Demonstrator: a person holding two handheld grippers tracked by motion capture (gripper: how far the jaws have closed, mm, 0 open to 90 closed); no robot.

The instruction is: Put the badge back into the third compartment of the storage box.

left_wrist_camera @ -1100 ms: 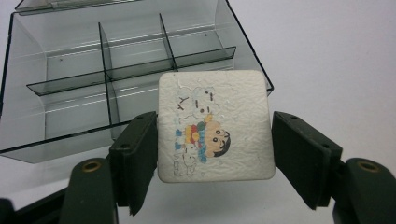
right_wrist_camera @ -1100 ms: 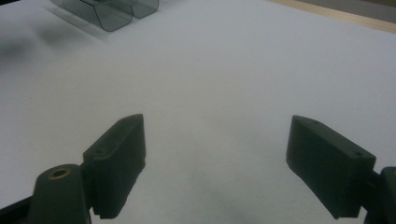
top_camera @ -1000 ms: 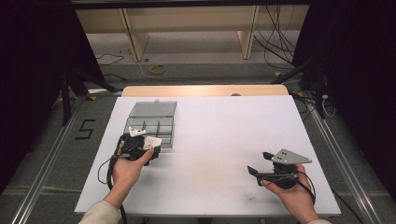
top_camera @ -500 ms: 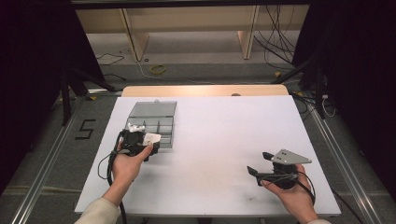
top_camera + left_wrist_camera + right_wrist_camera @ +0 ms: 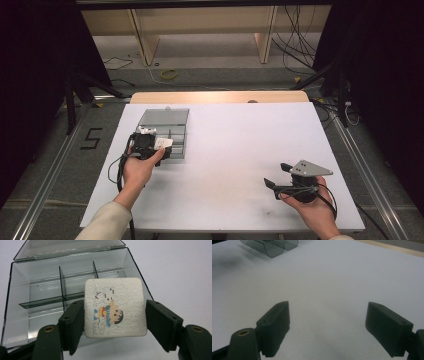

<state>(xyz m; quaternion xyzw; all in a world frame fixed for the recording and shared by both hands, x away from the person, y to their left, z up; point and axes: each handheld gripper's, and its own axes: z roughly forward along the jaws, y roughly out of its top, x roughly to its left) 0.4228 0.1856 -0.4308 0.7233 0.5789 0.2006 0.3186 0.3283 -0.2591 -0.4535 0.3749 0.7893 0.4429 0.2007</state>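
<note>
My left gripper [image 5: 163, 144] is shut on a white square tile [image 5: 115, 307] printed with a cartoon child; both pads press its side edges. It holds the tile just above the near compartments of a clear plastic divider box [image 5: 167, 131] whose lid lies open at the far side. In the left gripper view the box's [image 5: 37, 290] dividers show behind the tile. My right gripper [image 5: 274, 174] rests open near the table's front right, and nothing lies between its jaws [image 5: 328, 305], just bare white table.
The white table top [image 5: 240, 140] stretches wide between the two hands. A wooden strip [image 5: 220, 96] runs along its far edge. In the right gripper view a corner of the box [image 5: 272, 247] shows far off. Cables and dark frames stand on the floor around.
My left hand has carried the tile a little farther from the person, over the box's near edge. The right hand has stayed put.
</note>
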